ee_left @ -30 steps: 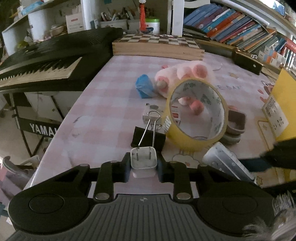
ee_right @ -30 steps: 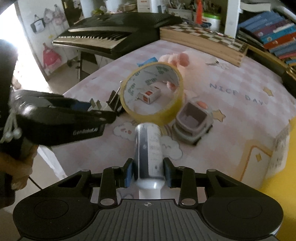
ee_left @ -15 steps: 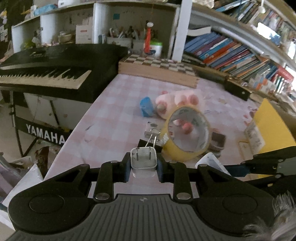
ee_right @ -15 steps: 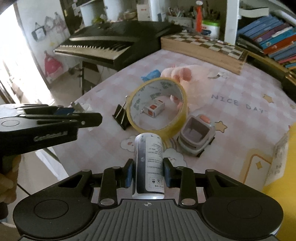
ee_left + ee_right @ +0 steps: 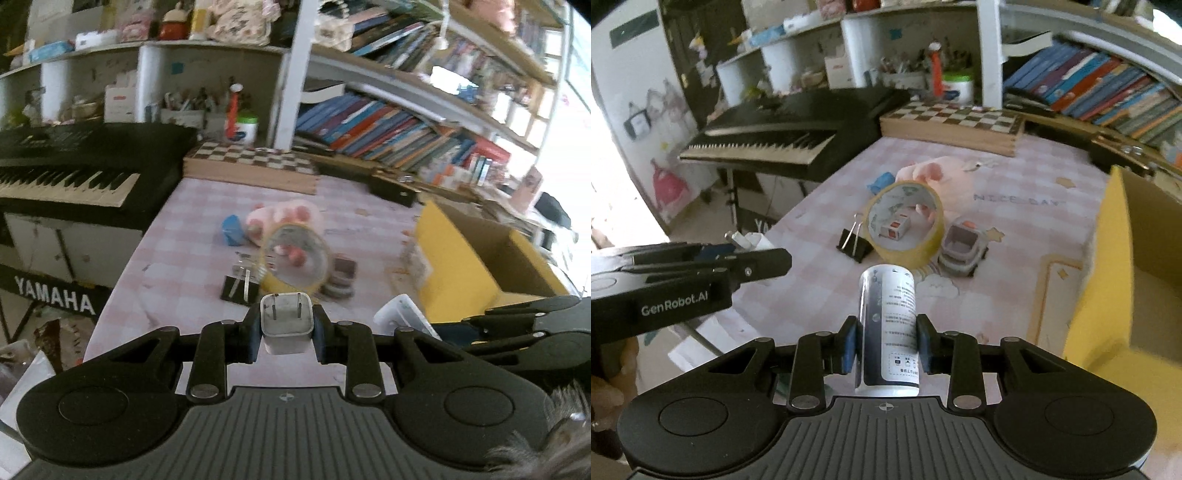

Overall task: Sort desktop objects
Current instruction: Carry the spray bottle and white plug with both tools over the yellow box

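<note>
A small white two-pin plug adapter (image 5: 287, 327) is clamped in the left tongs (image 5: 286, 334) and a white-and-dark labelled cylindrical bottle (image 5: 889, 332) in the right tongs (image 5: 888, 349), both held clear of the pink checked tabletop (image 5: 1015, 221), seemingly for dropping into the open yellow cardboard box (image 5: 1108, 266) beside it.

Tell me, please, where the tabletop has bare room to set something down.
Bare cloth lies between the chessboard and the plush, and between the truck and the yellow box. It is crowded around the tape roll.

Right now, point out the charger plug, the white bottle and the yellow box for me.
charger plug (image 5: 286, 320), left wrist view, on its pronged front face.
white bottle (image 5: 890, 325), right wrist view, on the printed label along its side.
yellow box (image 5: 1097, 280), right wrist view, on its outer yellow wall.
</note>
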`<state>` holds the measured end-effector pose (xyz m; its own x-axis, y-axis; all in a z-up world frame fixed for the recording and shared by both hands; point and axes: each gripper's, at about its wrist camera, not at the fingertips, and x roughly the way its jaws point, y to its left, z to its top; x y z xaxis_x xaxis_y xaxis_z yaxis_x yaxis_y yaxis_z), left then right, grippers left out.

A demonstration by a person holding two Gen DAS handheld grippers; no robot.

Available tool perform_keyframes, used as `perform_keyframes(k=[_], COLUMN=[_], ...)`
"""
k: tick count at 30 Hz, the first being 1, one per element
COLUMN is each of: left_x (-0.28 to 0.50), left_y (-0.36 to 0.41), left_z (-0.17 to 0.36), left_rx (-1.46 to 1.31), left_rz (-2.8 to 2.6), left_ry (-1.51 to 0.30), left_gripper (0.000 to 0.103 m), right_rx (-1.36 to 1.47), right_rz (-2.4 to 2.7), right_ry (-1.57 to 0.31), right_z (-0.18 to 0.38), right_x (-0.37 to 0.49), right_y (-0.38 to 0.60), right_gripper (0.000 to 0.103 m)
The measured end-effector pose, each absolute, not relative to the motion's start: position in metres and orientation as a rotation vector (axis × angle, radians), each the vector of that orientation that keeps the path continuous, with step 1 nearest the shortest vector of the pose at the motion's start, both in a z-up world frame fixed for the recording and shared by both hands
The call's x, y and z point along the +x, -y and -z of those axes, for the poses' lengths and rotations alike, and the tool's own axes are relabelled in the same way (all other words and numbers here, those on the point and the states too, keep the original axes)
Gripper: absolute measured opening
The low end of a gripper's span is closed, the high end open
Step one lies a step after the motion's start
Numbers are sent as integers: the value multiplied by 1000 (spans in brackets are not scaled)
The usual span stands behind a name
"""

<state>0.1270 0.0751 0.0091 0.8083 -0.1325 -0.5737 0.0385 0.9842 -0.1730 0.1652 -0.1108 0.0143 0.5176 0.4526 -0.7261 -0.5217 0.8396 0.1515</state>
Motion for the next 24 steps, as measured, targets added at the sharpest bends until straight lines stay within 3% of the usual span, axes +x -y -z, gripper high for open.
perform_keyframes(k=[24], left_x=[32], left_y=[-33], left_z=[-10], left_rx=[-39], left_rz=[472], left_ry=[-648], left_gripper=[25], right_rx=[159], right_rz=[-249], right_ry=[-850], right_z=[-4], right_x=[24], right_y=[166], right_gripper=[33])
